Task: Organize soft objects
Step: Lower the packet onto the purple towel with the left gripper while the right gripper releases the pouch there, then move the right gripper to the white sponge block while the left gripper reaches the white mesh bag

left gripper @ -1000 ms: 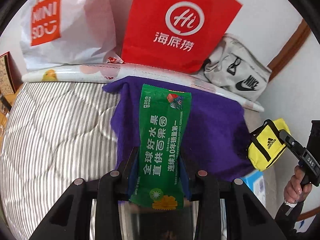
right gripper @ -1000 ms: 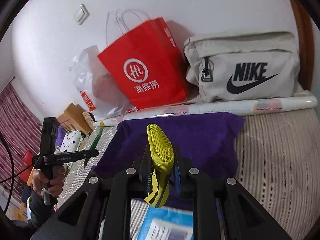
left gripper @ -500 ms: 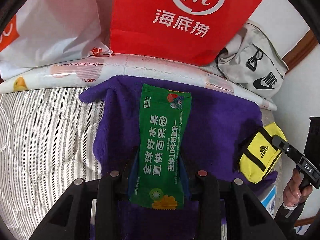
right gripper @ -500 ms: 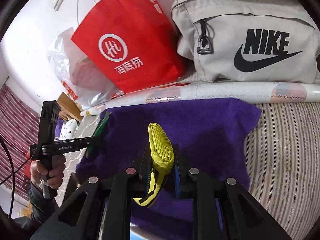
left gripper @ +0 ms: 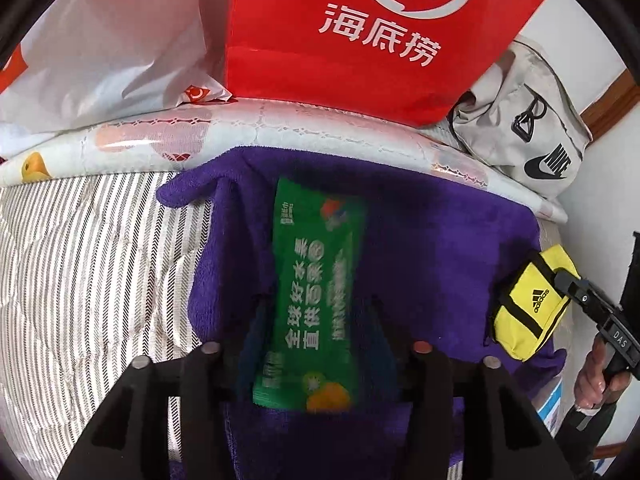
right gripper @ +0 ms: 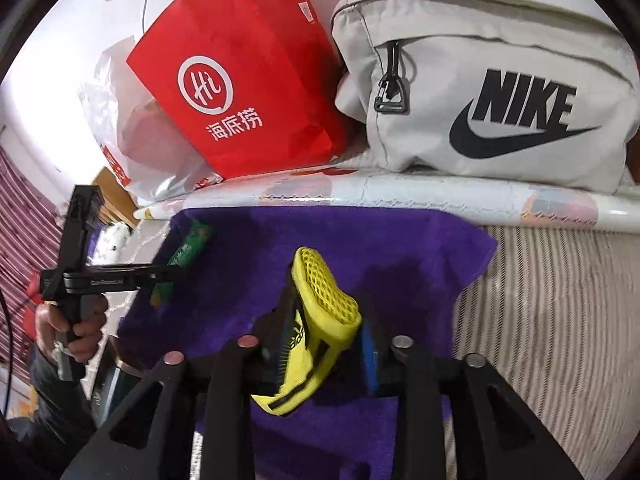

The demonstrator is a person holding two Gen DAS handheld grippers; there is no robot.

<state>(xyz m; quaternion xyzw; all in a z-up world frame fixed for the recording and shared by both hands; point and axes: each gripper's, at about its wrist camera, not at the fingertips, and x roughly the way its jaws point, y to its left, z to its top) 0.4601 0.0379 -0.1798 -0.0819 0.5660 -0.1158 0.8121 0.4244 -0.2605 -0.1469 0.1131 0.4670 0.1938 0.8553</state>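
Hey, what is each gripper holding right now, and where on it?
Neither grips firmly: both jaws have just been opening. The green snack packet lies between the left gripper jaws at its lower end; the yellow pouch sits loose in the right gripper.

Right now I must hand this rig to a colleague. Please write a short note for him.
Left tool: jaws just opening, green snack packet loose between them over the purple towel.
Right tool: jaws just opening, yellow pouch between them, also over the towel.
Done: both items brought to the towel.
Left: let go fully, pull back both tools.
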